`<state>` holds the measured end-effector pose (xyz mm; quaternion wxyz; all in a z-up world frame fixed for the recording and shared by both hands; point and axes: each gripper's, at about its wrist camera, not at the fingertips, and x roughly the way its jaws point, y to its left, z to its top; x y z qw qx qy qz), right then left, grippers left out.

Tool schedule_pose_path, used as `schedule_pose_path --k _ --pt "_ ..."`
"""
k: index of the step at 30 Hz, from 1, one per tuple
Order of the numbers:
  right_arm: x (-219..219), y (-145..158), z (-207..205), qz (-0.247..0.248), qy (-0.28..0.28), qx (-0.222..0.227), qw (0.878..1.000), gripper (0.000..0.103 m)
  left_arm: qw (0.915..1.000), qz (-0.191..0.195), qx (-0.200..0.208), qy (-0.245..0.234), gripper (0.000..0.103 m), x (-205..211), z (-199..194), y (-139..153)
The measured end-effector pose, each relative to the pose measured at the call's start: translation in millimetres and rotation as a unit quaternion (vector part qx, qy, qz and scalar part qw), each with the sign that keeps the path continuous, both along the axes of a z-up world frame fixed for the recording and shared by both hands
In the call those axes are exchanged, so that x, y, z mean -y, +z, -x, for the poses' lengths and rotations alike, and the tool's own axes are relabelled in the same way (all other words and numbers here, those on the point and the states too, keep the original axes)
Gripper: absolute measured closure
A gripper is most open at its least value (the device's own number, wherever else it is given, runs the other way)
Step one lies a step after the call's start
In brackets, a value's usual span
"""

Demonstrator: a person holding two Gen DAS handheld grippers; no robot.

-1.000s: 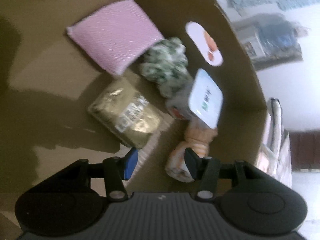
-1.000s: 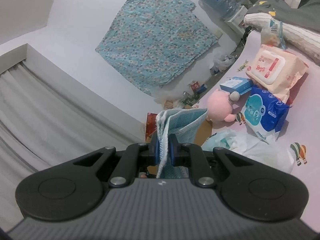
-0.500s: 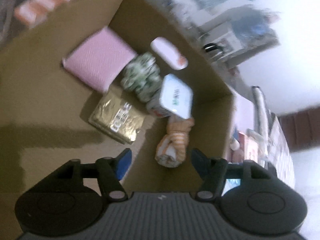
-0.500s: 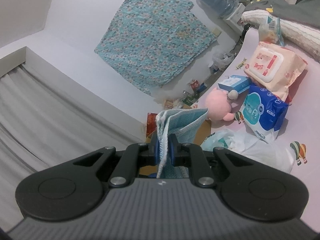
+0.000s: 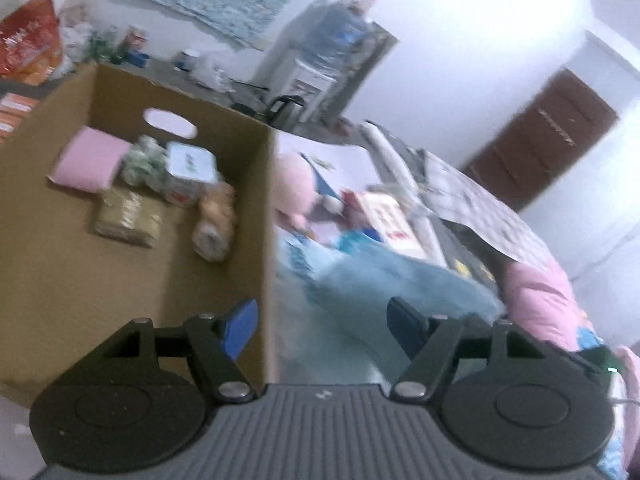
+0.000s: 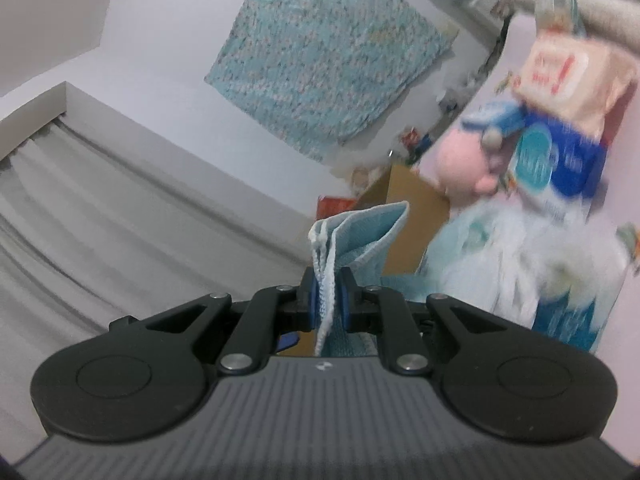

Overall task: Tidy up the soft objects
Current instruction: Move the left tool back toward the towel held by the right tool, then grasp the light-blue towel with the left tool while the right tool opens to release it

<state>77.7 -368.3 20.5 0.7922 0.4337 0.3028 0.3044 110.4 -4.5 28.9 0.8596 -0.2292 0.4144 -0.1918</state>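
Left wrist view: my left gripper [image 5: 322, 326] hangs over the near wall of the cardboard box [image 5: 256, 184], its jaws apart and opening, with nothing between the pads — only blurred blue cloth lies beyond them. Inside the box, a pink pad [image 5: 86, 159] lies toward the far left corner, a green-and-white bundle [image 5: 142, 164] just beside it, a white-lidded pack [image 5: 188, 172] next to that, a gold packet [image 5: 128, 220] nearer me, and a pale orange roll [image 5: 214, 226] close to the right wall. Outside that wall, on the bed, sits a pink plush toy [image 5: 294, 188].

Right wrist view: my right gripper [image 6: 327, 298] is clamped tight on a folded light-blue towel [image 6: 356, 236] — the cloth stands up out of the pads and leans right. Beyond it I see a corner of the cardboard box [image 6: 412, 200], the pink plush toy [image 6: 464, 164], a blue wipes pack [image 6: 556, 160] touching it, and a pale wipes pack [image 6: 568, 76] above. The picture is blurred on that side.
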Motion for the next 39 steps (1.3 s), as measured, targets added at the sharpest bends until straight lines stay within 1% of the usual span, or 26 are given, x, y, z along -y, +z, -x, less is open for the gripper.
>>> schedule_pose_path --k 2,4,6,8,15,18,22,24,27,32,34,35,36,38,39 --pt "-3 -15 7 -0.008 0.002 -0.017 1.000 0.092 0.9998 0.015 0.001 -0.014 0.031 9 7 -5" --pt "-4 -29 13 -0.015 -0.002 -0.034 0.999 0.092 0.9995 0.020 0.004 -0.023 0.032 19 10 -11" --pt "-3 -47 18 -0.024 -0.008 -0.056 0.998 0.092 0.9996 0.013 0.006 -0.026 0.033 28 13 -14" --pt "-2 -61 23 -0.031 -0.014 -0.068 0.997 0.092 0.9996 0.005 -0.002 -0.028 0.036 38 14 -20" --pt "9 -92 26 -0.051 -0.040 -0.085 0.994 0.092 0.9984 -0.023 -0.031 -0.042 0.037 70 14 -41" --pt "12 -105 25 -0.062 -0.039 -0.094 0.993 0.092 0.9976 -0.043 -0.041 -0.036 0.037 84 11 -46" --pt "20 -118 24 -0.077 -0.037 -0.104 0.991 0.092 0.9948 -0.089 -0.042 -0.027 0.037 103 6 -50" --pt "25 -124 24 -0.085 -0.038 -0.109 0.990 0.092 0.9930 -0.106 -0.047 -0.023 0.034 109 3 -54" --pt "30 -132 22 -0.096 -0.036 -0.118 0.988 0.092 0.9909 -0.122 -0.055 -0.019 0.030 116 -2 -58" --pt "32 -139 17 -0.102 -0.024 -0.124 0.987 0.092 0.9889 -0.137 -0.056 -0.012 0.030 127 -9 -63" --pt "32 -142 14 -0.104 -0.020 -0.126 0.986 0.092 0.9875 -0.147 -0.056 -0.009 0.031 131 -10 -65" --pt "33 -144 13 -0.105 -0.019 -0.127 0.986 0.092 0.9868 -0.152 -0.056 -0.008 0.033 132 -11 -66" --pt "32 -144 13 -0.106 -0.017 -0.128 0.986 0.092 0.9861 -0.156 -0.056 -0.007 0.039 134 -12 -66" --pt "32 -147 12 -0.108 -0.013 -0.130 0.986 0.092 0.9843 -0.169 -0.051 -0.005 0.043 137 -11 -68" --pt "31 -148 11 -0.108 -0.012 -0.132 0.985 0.092 0.9839 -0.172 -0.047 -0.005 0.048 138 -10 -68"
